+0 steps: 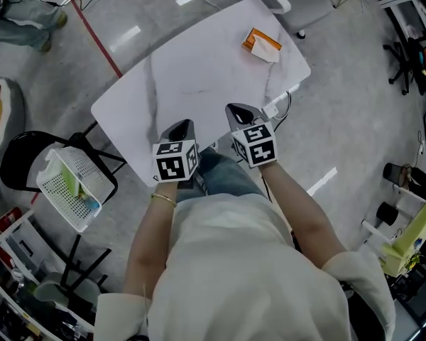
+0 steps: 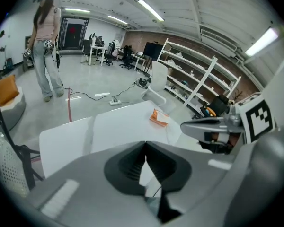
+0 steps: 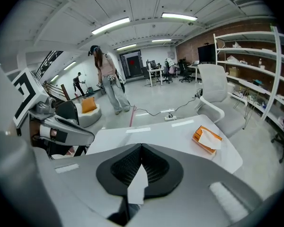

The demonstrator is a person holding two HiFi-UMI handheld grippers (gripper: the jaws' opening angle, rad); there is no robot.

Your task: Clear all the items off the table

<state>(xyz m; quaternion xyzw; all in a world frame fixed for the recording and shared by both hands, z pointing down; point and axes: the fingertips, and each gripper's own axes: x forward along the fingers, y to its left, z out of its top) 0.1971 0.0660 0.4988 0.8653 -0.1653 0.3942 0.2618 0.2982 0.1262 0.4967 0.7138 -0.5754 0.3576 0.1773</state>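
While the left gripper [image 1: 183,126] and right gripper [image 1: 240,111] hang closed and empty over the near edge of the table [image 1: 192,69], the tissue box [image 1: 261,45] lies on its far right corner; a basket [image 1: 55,190] sits left of the table

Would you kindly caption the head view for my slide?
Left claw and right claw, shut and empty, over the table; an orange tissue pack lies at its far corner.

Strip lights [image 3: 111,26] are glowing overhead; shelving [image 3: 248,63] is standing right of the right tongs [image 3: 142,146]; a white office chair [image 3: 213,86] is sitting ahead
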